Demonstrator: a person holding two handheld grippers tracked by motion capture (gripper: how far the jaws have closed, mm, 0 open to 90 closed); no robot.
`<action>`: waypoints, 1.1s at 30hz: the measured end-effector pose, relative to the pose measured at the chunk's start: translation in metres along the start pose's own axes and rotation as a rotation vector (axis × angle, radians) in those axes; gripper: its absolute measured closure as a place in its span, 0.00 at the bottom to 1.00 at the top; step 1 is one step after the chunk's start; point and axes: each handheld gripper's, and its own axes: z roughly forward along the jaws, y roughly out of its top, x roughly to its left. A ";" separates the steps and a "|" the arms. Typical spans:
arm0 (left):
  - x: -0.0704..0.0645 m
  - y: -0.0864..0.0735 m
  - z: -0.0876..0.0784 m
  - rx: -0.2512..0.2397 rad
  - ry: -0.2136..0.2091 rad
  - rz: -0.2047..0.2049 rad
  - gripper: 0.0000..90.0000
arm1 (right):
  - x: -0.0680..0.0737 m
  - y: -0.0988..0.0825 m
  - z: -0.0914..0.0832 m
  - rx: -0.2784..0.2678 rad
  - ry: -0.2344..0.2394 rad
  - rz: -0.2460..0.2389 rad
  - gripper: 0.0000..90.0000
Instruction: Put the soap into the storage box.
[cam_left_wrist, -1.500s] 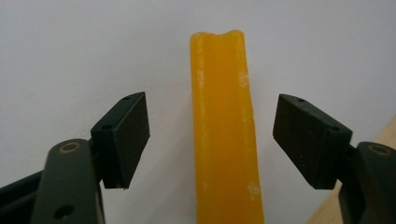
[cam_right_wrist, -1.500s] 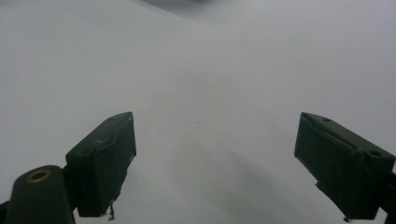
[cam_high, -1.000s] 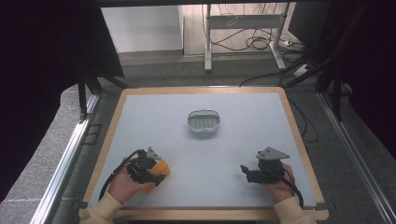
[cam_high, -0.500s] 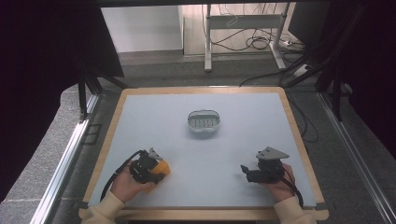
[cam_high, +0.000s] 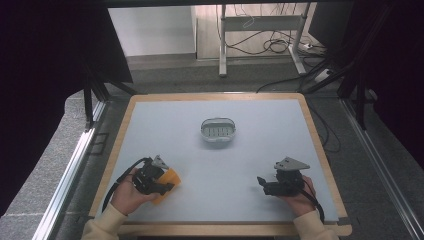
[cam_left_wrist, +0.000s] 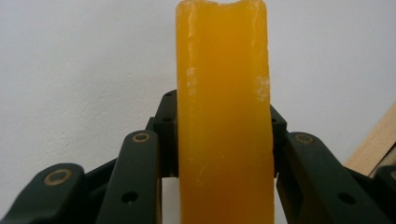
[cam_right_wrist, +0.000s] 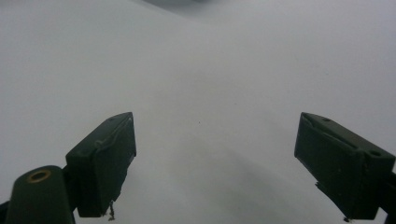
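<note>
One orange sponge (cam_left_wrist: 223, 116) sits near the left of the counter (cam_high: 260, 150), squeezed in the left tool (cam_high: 161, 186). It looks soft and light; hold its middle. Right tool (cam_right_wrist: 219, 163) is released.

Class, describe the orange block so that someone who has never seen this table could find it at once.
Start at the pale table with its wooden rim and go to its near left corner. There the left gripper is shut on the orange block. It is the one bright thing here; the grey basket sits mid-table.
</note>
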 end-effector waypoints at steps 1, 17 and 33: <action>0.000 0.000 0.000 0.000 0.000 0.000 0.69 | 0.000 0.000 0.000 0.000 0.000 0.000 0.14; 0.006 0.014 -0.005 0.011 -0.011 0.037 0.69 | 0.000 -0.001 0.001 0.005 -0.006 0.000 0.14; 0.012 0.018 0.001 0.026 -0.026 0.048 0.69 | 0.000 -0.001 0.001 0.005 -0.010 -0.001 0.14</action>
